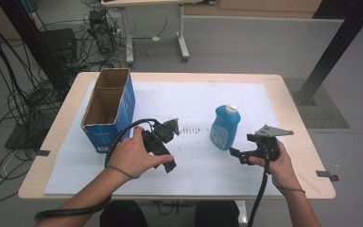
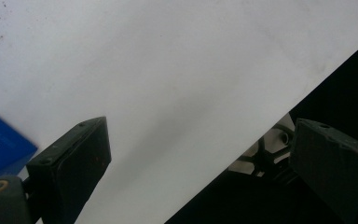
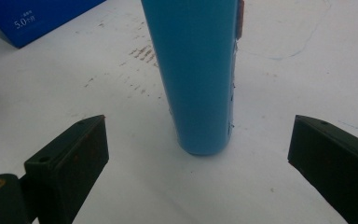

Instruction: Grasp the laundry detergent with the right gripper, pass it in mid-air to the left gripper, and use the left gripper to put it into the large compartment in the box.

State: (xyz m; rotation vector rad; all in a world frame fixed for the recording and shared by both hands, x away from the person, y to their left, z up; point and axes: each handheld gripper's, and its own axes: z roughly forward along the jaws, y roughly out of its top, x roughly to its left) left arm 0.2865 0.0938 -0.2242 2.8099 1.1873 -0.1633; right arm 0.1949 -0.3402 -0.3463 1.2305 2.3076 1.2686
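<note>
At left of the high view, an open blue box (image 1: 108,109), standing on the white sheet (image 1: 194,99). Lower centre-left, left gripper (image 1: 163,147), jaws wide apart over bare sheet near the table's edge. Right of centre, blue bottle (image 1: 225,126), upright, white cap uppermost, long axis vertical. Just right, right gripper (image 1: 238,154), jaws spread, aimed at the bottle's base, nothing between.
</note>
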